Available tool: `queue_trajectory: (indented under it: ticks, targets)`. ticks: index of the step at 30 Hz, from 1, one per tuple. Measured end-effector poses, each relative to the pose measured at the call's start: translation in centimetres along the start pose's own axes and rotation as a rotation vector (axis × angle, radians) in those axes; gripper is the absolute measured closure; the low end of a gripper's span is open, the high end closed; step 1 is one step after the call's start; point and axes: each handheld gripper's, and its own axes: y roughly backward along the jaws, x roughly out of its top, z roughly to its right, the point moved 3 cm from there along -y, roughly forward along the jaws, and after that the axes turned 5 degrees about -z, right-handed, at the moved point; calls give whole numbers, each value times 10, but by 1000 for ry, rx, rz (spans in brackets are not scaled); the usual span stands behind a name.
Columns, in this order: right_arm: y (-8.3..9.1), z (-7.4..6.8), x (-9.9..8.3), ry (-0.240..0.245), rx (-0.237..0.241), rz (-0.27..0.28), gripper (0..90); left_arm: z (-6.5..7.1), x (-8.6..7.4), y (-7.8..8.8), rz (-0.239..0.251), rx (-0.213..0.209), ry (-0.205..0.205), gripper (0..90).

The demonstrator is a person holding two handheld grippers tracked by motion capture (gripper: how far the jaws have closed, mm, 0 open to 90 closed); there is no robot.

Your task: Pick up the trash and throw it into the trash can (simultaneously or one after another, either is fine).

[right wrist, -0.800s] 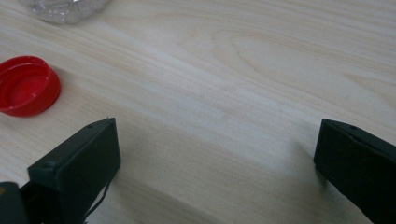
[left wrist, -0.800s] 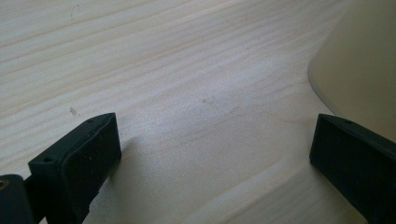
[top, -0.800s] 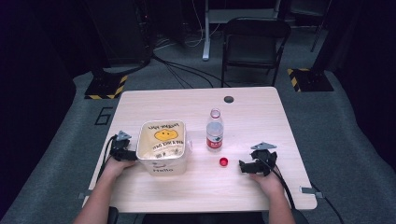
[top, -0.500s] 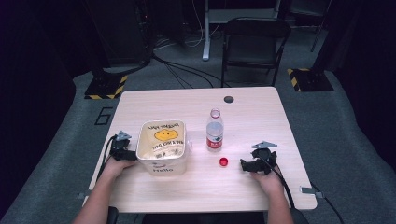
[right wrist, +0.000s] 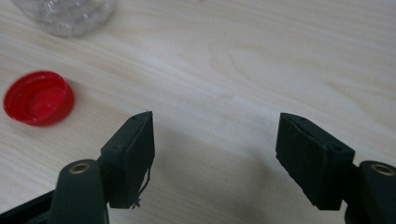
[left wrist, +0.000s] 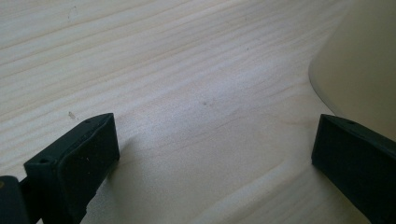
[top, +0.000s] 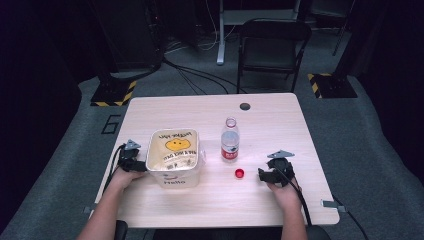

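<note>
My right gripper [right wrist: 215, 154] has its 2 jaws standing apart with nothing but bare wood between them; no pad touches anything. From the high view it [top: 272, 175] sits low over the table, near my edge of it, its grey 3-cornered plate on top and its cable trailing back along my forearm.

My left gripper [left wrist: 210, 158] is spread wide too, empty, with only tabletop in the gap. Its right-hand jaw, in the left gripper view, comes close up against the cream wall of the tub [left wrist: 364, 65]; I cannot tell whether it touches. From above, that gripper [top: 131, 161] sits just beside the tub's [top: 175, 157] left wall.

Now outward, taking the water bottle [top: 230, 141] as my mark. It stands upright near the middle of the table [top: 280, 115], clear plastic with a red label, its neck open. The red cap [top: 240, 173] lies on the wood just in front of the bottle, toward me and slightly right, apart from it. In the right gripper view the cap [right wrist: 38, 98] lies hollow side up, left of my left jaw and clear of it, with the bottle's clear base [right wrist: 65, 16] beyond. My right gripper is right of the bottle and nearer me, with the cap between them. The tub, cream with a yellow smiley face on its lid, stands just left of the bottle, not touching.
</note>
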Motion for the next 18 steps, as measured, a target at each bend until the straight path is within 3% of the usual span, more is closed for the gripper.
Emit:
queue_trajectory:
  ticks: [7,11,12,15,18]
  targets:
    - [19,-11,26,19,47,124,275,-1,2,-2,7,1,7,0]
    - [25,-17,36,31,88,146,249,-2,3,-3,4,6,10,0]
    - [30,-23,42,42,123,144,241,-2,3,-3,-1,8,9,0]
    - [35,-29,46,45,163,146,232,-2,4,-4,5,8,14,0]
    - [39,-32,50,42,178,167,215,-3,6,-5,3,14,15,0]
